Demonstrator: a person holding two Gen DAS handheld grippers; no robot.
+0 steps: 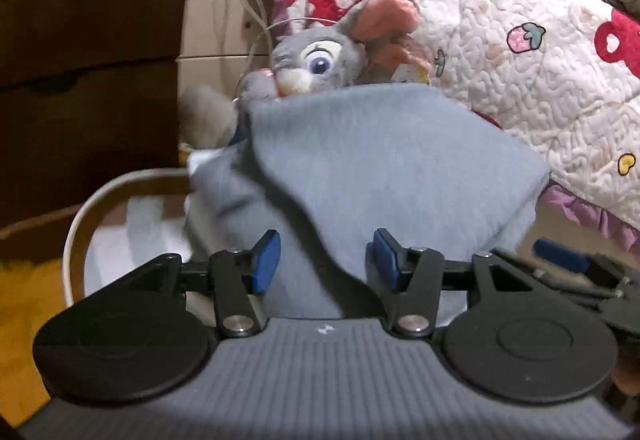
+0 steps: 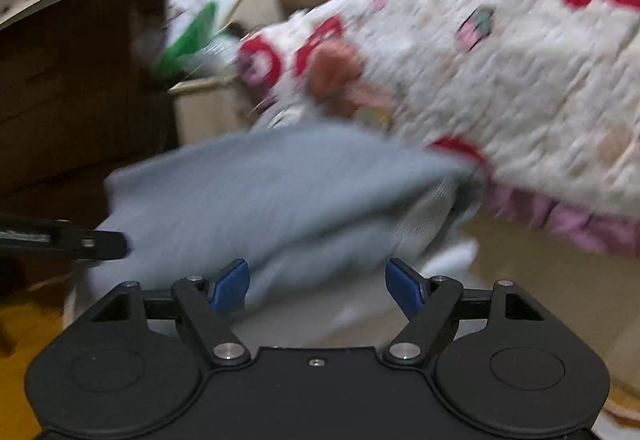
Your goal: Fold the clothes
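Left wrist view: my left gripper (image 1: pixel 326 260) stands with its blue-padded fingers well apart, a soft grey knitted garment (image 1: pixel 384 159) lying between and beyond them; a fold edge of the cloth runs down across the gap, yet neither pad presses on it, so I judge nothing is gripped. The garment sits as a thick, doubled bundle with a squared right corner, which suggests layers already laid over one another; whether it needs another fold I cannot tell. It leans against a grey plush rabbit with pink-lined ears (image 1: pixel 316 59), which props its far edge, and beside a cream quilted blanket with red bows and strawberries (image 1: pixel 520 59) draped from the right. A white-rimmed round basket (image 1: pixel 80 224) lies to the left, near enough to receive finished pieces, by my judgement. The blue pad of my right gripper (image 1: pixel 560 254) shows at the far right edge. Right wrist view, much blurred: my right gripper (image 2: pixel 316 286) is likewise spread wide and empty, the grey bundle just ahead of its fingers. The dark finger of the left gripper enters from the left, at the bundle's left side. The quilt hangs above right, the dark wooden chest of drawers (image 2: pixel 80 99) to the left.
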